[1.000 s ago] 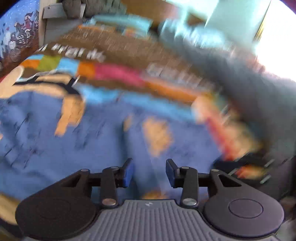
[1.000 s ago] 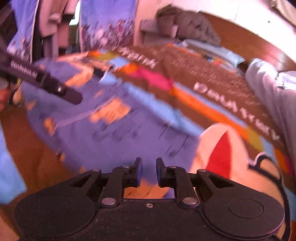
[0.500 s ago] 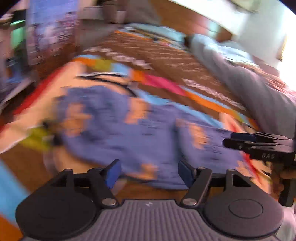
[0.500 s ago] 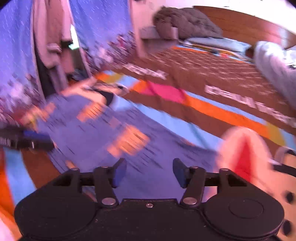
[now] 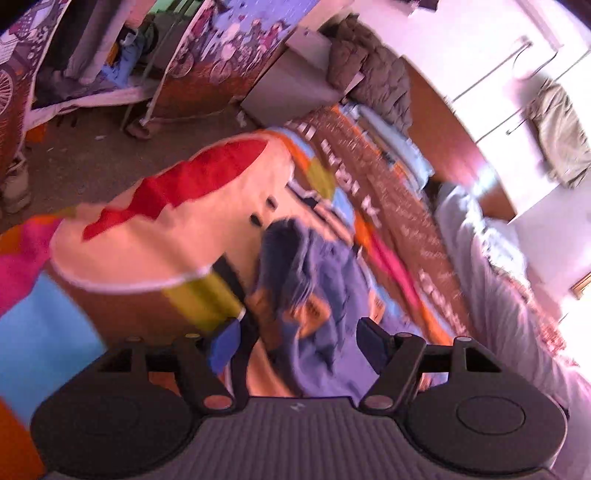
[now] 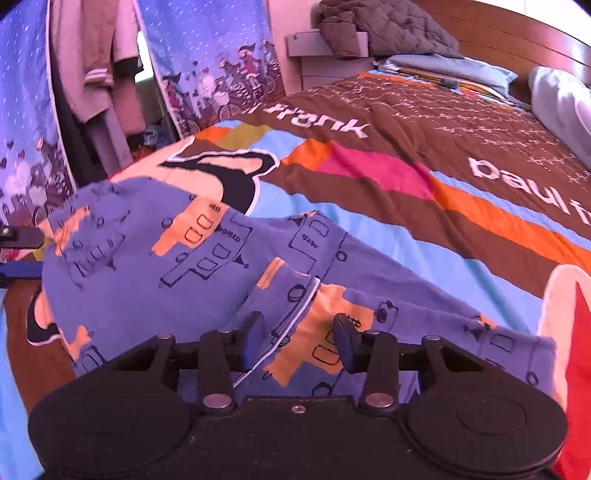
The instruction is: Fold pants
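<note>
Blue pants with orange patches and black drawings lie spread on the colourful bedspread. My right gripper is open just above the leg end with its white-stitched hem. In the left wrist view the pants lie ahead, bunched at the far end, blurred. My left gripper is open and empty over them. The left gripper's finger tips show at the far left edge of the right wrist view, beside the waist end.
The bedspread hangs over the bed's left edge, with floor beyond. A grey blanket lies along the right side. Pillows and a dark jacket sit at the head. Curtains hang at the left.
Both grippers opened wide from nearly shut a second ago. The left view swung toward the bed's left edge and the waist end. The right gripper dropped close over the leg end.
</note>
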Motion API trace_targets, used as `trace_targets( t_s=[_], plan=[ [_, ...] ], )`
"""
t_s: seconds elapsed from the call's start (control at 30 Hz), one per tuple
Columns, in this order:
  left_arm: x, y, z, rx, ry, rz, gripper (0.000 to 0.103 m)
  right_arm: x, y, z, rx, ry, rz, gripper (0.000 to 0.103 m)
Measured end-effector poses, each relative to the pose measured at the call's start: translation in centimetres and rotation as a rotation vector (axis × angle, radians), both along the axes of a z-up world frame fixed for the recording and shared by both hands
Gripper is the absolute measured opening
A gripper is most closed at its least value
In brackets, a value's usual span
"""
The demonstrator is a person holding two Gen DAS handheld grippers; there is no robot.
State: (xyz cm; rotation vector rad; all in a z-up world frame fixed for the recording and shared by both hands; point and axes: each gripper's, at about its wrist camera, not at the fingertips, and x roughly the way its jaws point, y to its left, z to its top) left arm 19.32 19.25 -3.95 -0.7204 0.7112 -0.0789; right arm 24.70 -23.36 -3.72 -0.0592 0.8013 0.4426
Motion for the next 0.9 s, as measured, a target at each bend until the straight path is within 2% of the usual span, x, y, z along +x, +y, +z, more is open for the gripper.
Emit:
trace_targets(
  t_s=[0.17,0.23,0.27,0.33,0.47,0.57,0.67,0.73,0.9],
  plan=[
    [1.4,-1.3,0.2,0.119,-0.09,0.042,0.075,-3.2,-1.0,0.5,-0.003,-0.03,-0.012,0.043],
    [2.2,-1.7,0.3,0.157,-0.087,0.033,0.076,-4.0,-1.2,0.0,-0.023,-0.024,-0.012,0.043],
    [2.6,-1.6,0.2,0.155,-0.059,0.016,0.076,-4.2,-1.2,-0.3,-0.024,-0.023,-0.013,0.043],
    [3.1,-1.3,-0.6,0.109,-0.011,-0.002,0.076,-4.2,-1.4,-0.8,-0.009,-0.013,-0.023,0.044],
    [2.7,-0.5,-0.9,0.033,0.0,0.006,0.076,-4.2,-1.4,-1.3,0.003,-0.015,-0.036,0.045],
    [2.2,0.2,-1.4,-0.029,0.011,0.019,0.076,-4.9,-1.2,-1.6,-0.01,-0.053,-0.043,0.045],
    [1.8,0.5,-1.9,-0.057,0.021,0.024,0.075,-5.2,-0.9,-1.7,-0.029,-0.073,-0.042,0.045],
    [1.7,0.3,-1.9,-0.038,0.031,0.035,0.068,-5.2,-0.9,-1.8,-0.027,-0.072,-0.043,0.045],
    [2.1,0.2,-2.3,-0.024,0.068,0.075,0.035,-5.1,-1.0,-1.8,-0.024,-0.072,-0.043,0.046]
  ],
)
